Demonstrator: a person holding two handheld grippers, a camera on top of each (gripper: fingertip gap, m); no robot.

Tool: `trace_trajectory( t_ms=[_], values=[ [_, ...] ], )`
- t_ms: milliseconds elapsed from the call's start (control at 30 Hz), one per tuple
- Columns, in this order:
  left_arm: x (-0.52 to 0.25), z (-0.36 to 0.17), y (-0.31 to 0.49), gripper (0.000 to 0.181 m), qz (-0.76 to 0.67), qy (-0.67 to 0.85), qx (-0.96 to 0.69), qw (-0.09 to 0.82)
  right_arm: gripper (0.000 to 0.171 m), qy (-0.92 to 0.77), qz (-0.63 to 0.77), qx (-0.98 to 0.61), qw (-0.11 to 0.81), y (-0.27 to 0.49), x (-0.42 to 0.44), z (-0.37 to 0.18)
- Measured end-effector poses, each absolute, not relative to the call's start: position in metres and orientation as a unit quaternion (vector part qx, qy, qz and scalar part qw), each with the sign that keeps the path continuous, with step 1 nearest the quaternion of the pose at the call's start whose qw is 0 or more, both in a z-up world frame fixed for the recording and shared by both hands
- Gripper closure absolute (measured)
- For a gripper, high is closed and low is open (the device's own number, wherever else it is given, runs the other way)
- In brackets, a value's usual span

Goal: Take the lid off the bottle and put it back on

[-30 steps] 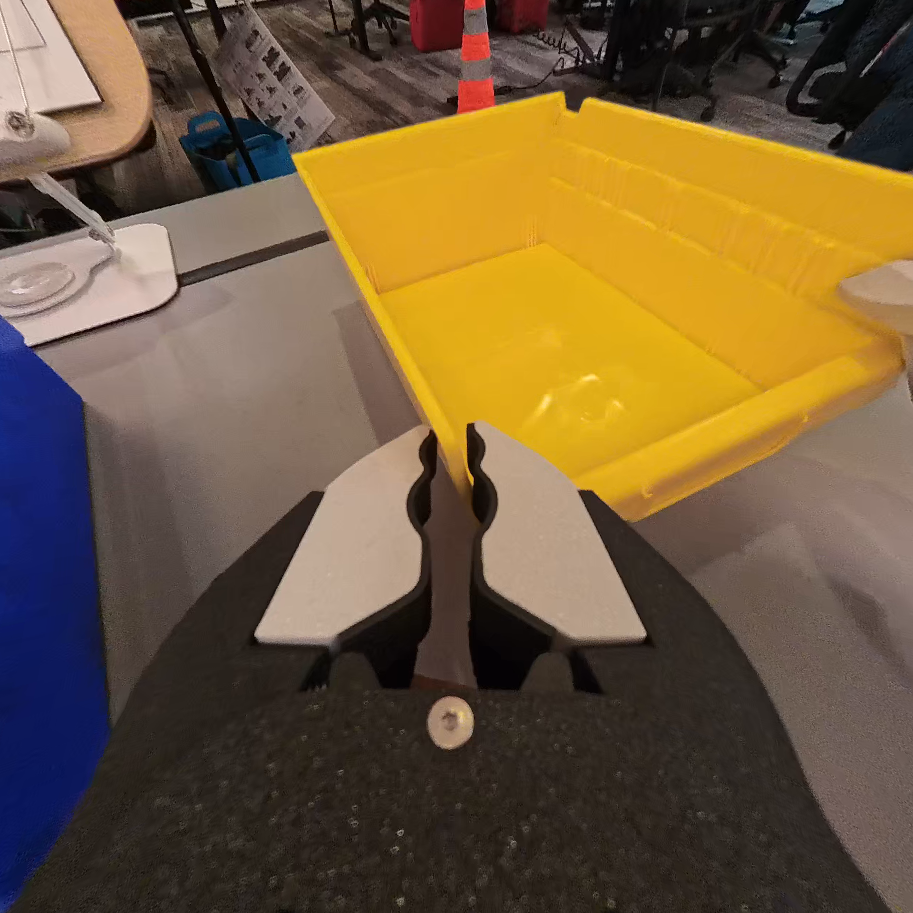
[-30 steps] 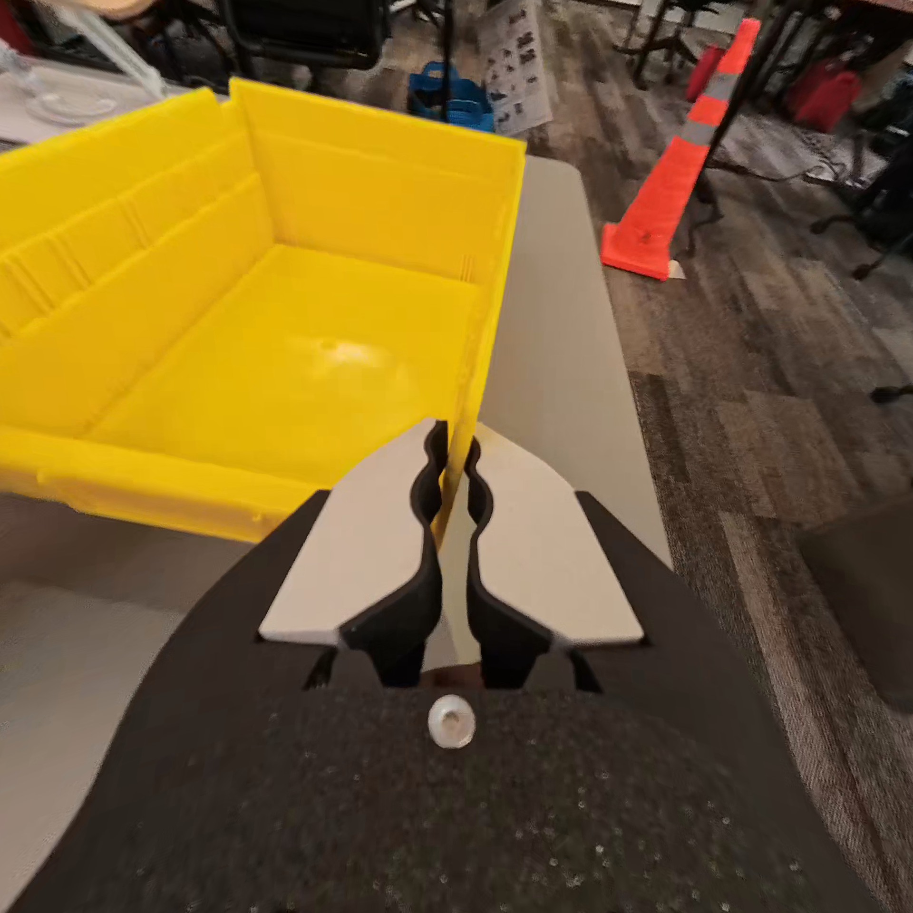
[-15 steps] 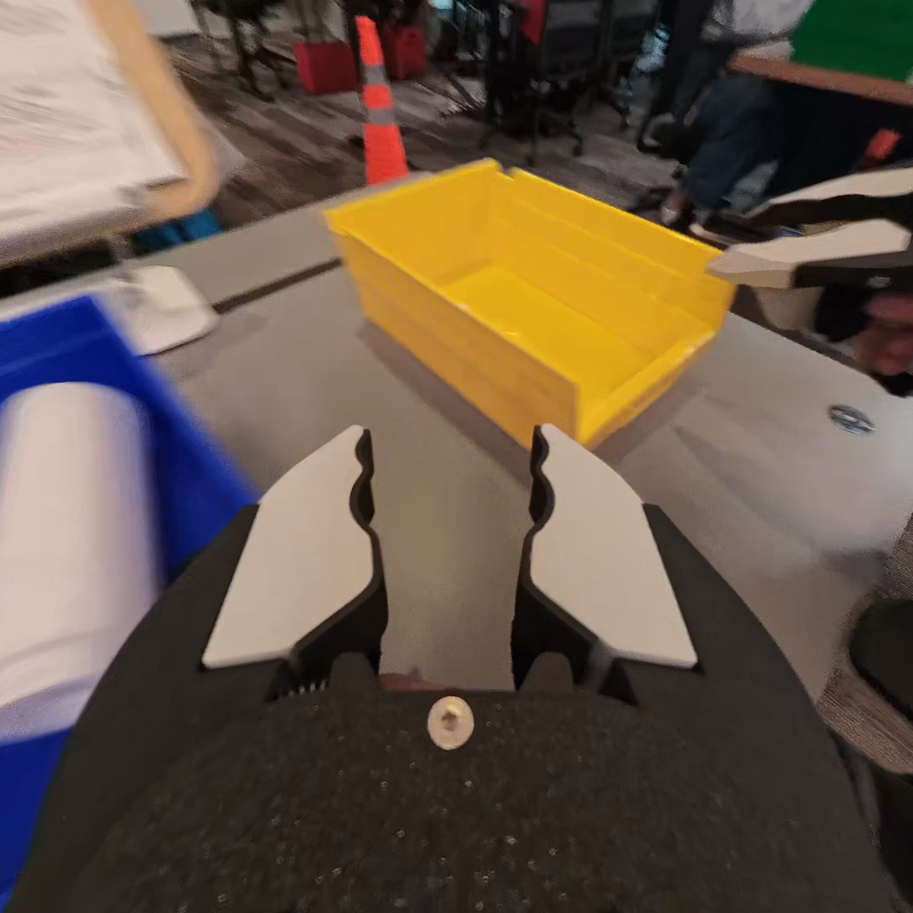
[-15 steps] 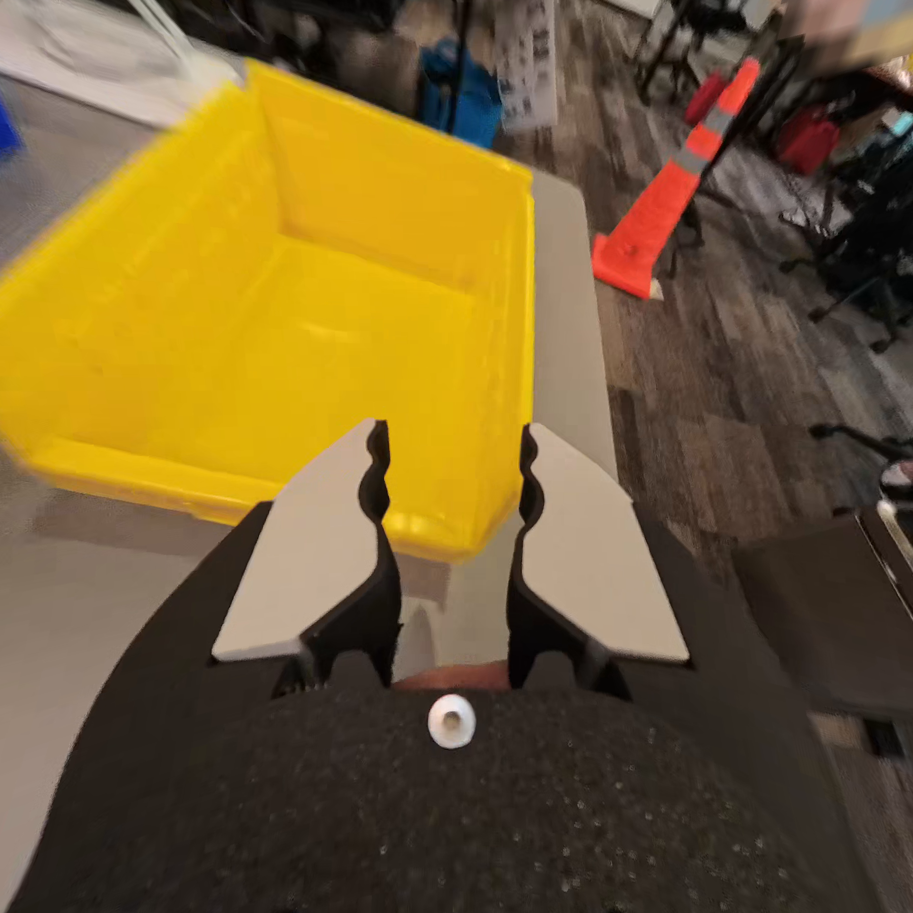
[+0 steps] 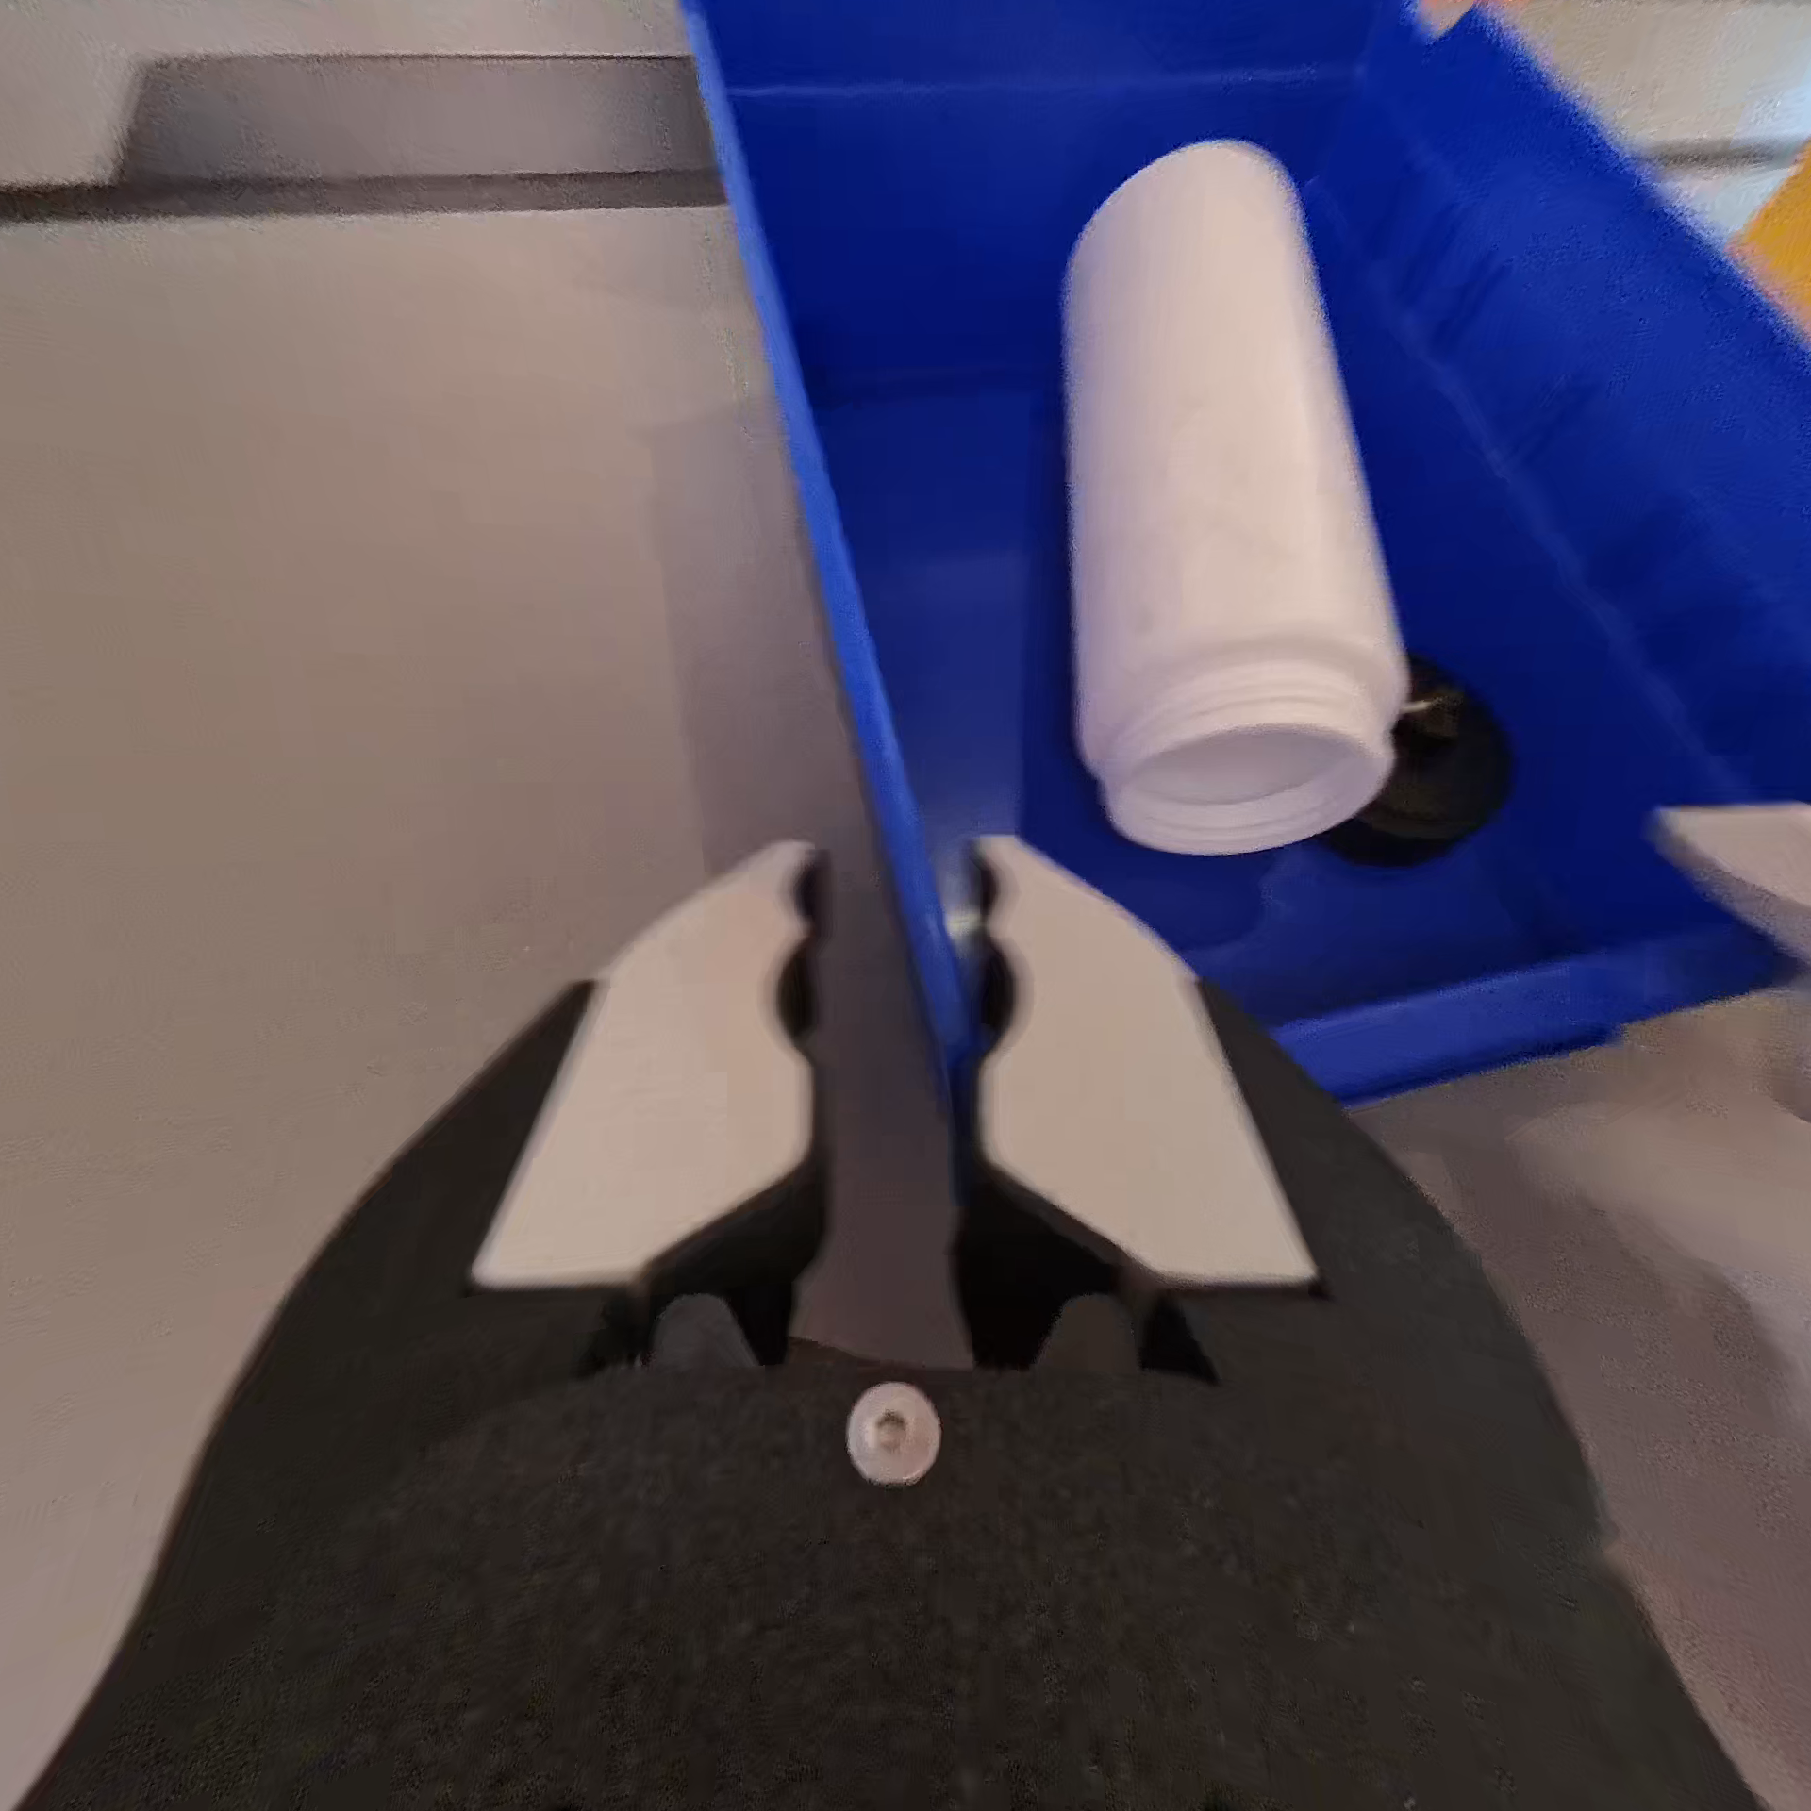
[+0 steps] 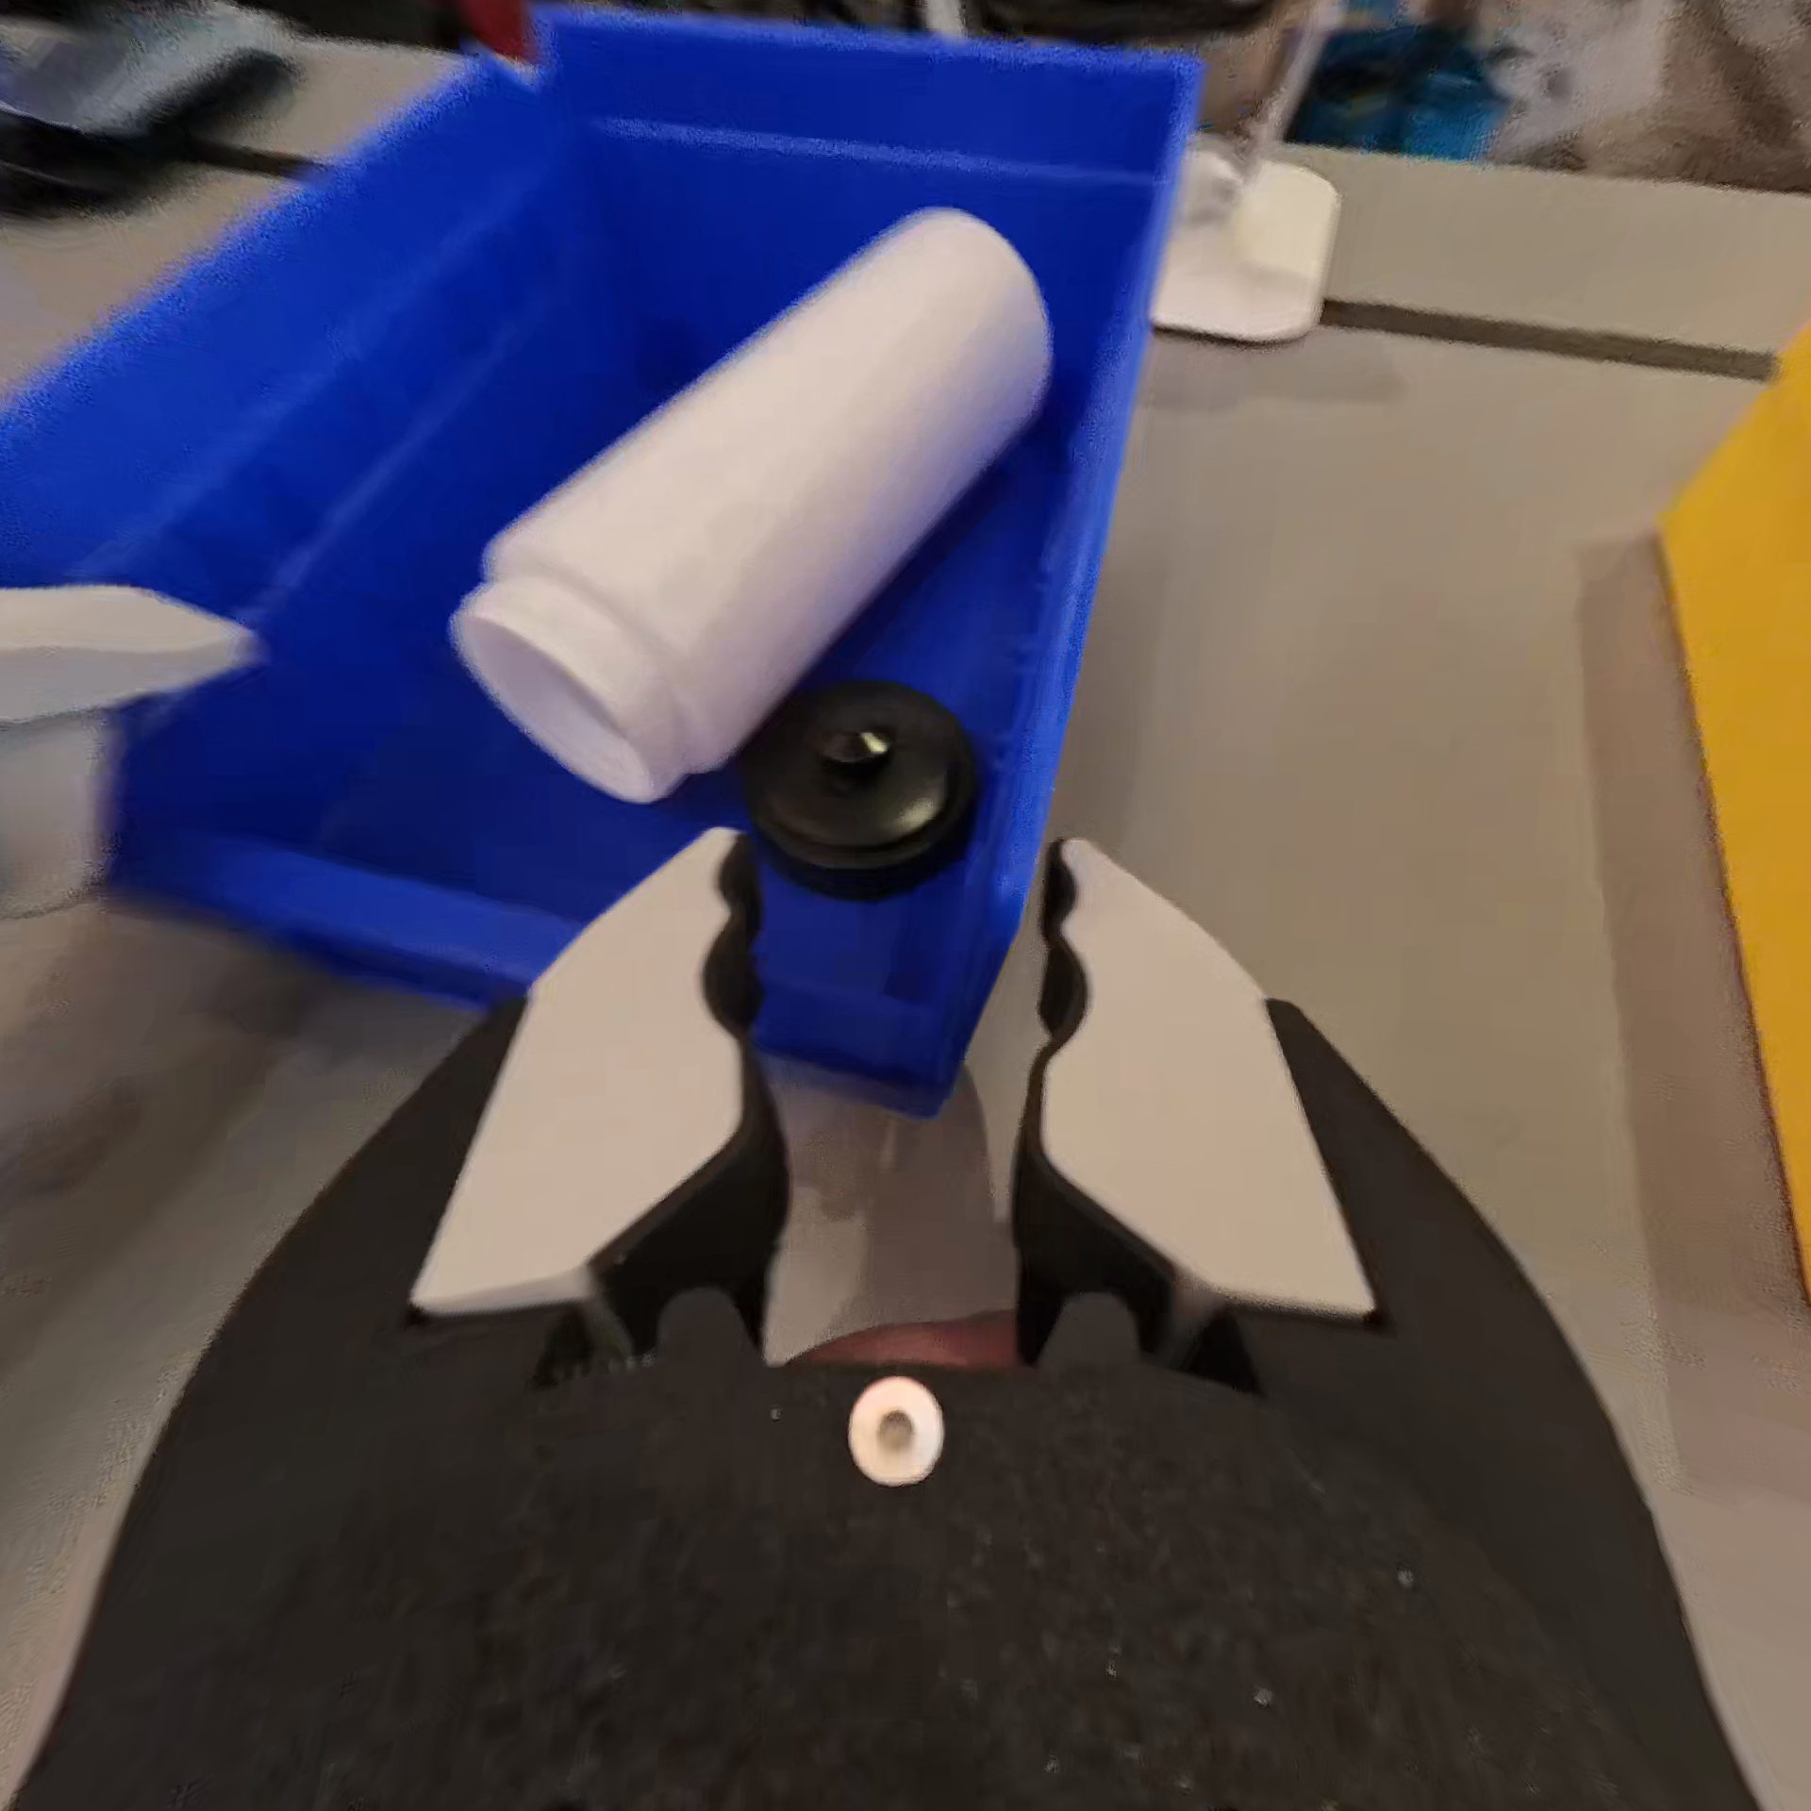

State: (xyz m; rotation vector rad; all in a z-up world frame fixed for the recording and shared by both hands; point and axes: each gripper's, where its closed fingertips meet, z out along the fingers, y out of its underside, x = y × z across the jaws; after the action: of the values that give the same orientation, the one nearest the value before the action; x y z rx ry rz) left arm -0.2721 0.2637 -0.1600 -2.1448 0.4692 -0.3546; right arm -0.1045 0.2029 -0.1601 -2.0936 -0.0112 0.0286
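Both tongs (image 5: 897, 867) (image 6: 897, 862) hover over grey table (image 5: 392, 588) beside blue bin (image 6: 1078, 588).

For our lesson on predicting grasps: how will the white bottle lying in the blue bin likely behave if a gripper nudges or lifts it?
The white bottle lies on its side, a smooth cylinder, so a nudge would probably roll it toward a wall of the blue bin. Its mouth is open, the black lid beside it, so it is perhaps empty and light. The plain surface may slip between hard fingers.

Blue bin (image 6: 1078, 549) on grey table (image 6: 1372, 686); yellow bin (image 6: 1754, 686) beside.
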Motion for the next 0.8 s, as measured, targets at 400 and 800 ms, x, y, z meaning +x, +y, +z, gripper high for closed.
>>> trace_trajectory(
  t_ms=[400, 800],
  values=[
    [-0.397, -0.116, 0.313, 0.175, -0.074, 0.141, -0.857, 0.490, 0.167, 0.021, -0.036, -0.841, 0.539, 0.259, -0.201, -0.110],
    [-0.522, -0.157, 0.338, 0.177, -0.097, 0.103, -0.876, 0.461, 0.165, -0.023, 0.010, -0.857, 0.514, 0.289, -0.337, -0.161]
  ],
)
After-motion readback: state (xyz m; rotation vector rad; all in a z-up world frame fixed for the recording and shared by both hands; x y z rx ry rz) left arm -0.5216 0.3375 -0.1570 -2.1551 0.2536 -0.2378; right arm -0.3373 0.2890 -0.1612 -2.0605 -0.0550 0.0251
